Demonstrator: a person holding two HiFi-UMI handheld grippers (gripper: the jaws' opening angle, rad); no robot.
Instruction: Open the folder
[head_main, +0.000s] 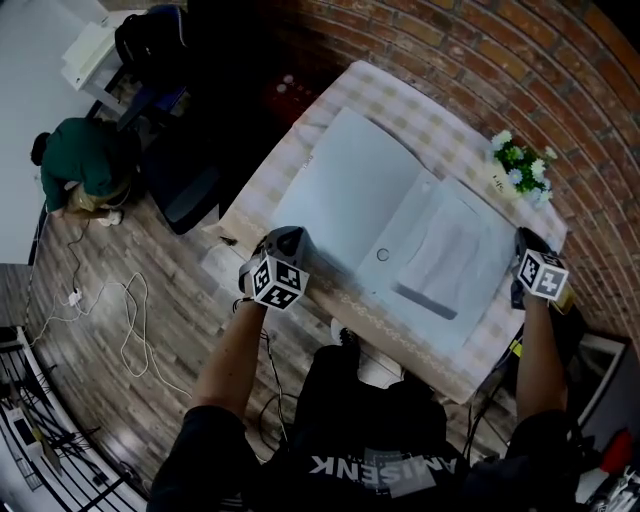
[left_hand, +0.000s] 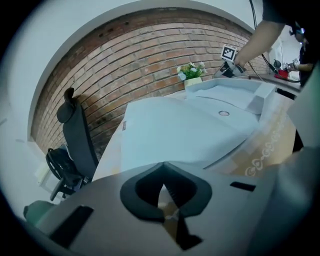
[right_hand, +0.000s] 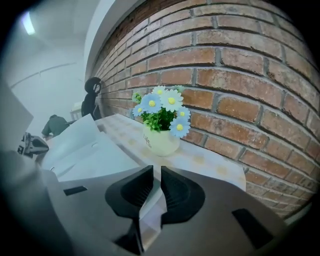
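Folder (head_main: 360, 190) (left_hand: 175, 130) (right_hand: 95, 160): lay spread open and flat on the table, both pale blue halves facing up, covering most of the top.
Table (head_main: 400, 95): stood close beside the brick wall (head_main: 450, 50), under a checked cloth.
Snap button (head_main: 382, 255) (left_hand: 223, 113): sat on the inside, near the fold.
Pocket (head_main: 440, 250): ran across the right half, with pale sheets tucked in.
Flower pot (head_main: 520, 165) (right_hand: 160, 140): stood upright at the far right corner, just beyond the folder's right half and apart from it, straight ahead of the right gripper.
Left gripper (head_main: 288, 240) (left_hand: 164, 175): hung at the near left edge of the table, just beside the left half; jaws pressed together tip to tip, clamping nothing.
Right gripper (head_main: 530, 245) (right_hand: 156, 175): hung at the table's right edge; pads stood a narrow slit apart, pressing on nothing; showed a pale surface through the gap, cloth or sheet not told apart.
Office chair (head_main: 190, 190) (left_hand: 75, 135): stood off the table's left end, black, apart from the folder.
Person in green (head_main: 85, 165): crouched on the wood floor, past the chair.
Cable (head_main: 130, 320): trailed in loops over the floor.
Count: one folder, one snap button, one pocket, one flower pot, two grippers, one chair, one crouching person.
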